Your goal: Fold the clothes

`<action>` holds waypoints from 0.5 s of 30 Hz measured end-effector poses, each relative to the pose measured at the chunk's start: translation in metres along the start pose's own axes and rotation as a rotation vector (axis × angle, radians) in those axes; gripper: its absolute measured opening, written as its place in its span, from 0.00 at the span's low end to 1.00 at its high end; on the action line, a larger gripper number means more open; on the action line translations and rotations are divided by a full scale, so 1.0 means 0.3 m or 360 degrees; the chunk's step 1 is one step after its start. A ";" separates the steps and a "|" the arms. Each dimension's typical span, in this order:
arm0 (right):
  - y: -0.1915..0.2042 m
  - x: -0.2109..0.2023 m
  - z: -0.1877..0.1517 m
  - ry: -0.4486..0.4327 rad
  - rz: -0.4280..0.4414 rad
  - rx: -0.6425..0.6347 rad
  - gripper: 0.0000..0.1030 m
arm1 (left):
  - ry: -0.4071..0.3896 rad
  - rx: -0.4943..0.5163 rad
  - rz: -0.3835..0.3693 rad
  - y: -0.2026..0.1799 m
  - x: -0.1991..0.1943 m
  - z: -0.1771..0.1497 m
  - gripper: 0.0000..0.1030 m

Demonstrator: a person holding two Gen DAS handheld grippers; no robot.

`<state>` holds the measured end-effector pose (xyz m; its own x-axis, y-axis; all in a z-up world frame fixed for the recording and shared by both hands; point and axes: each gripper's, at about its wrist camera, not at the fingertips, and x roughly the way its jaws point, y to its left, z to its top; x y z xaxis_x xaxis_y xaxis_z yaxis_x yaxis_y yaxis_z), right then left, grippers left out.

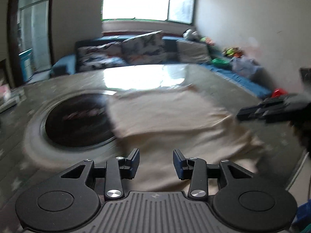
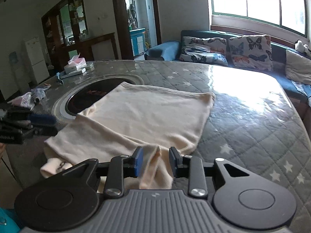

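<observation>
So the cream knit garment (image 2: pixel 140 114) lies partly folded on the grey quilted table (image 2: pixel 243 128), soft and floppy. Left gripper (image 1: pixel 156 162) hovers open over its near part; right gripper (image 2: pixel 156 162) is open around a near-edge fold, a decent grab spot.

Grey star-quilted table (image 2: pixel 243 128): cream garment (image 2: pixel 136 116), tissue box (image 2: pixel 76 66), perhaps crumpled clothes (image 2: pixel 35 96).

Both wrist views low over garment (image 2: pixel 143 114)
</observation>
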<state>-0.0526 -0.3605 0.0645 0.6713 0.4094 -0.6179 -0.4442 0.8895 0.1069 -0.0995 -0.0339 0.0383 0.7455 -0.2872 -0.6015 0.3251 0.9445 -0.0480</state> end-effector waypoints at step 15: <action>0.041 0.108 -0.007 0.0131 -0.0039 -0.0050 0.22 | 0.0018 -0.0127 -0.0004 0.055 0.119 0.079 0.44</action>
<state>-0.0375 -0.3367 0.0442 0.6316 0.3684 -0.6822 -0.4474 0.8918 0.0674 -0.0537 -0.0326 0.0348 0.7380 -0.2884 -0.6101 0.2792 0.9536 -0.1130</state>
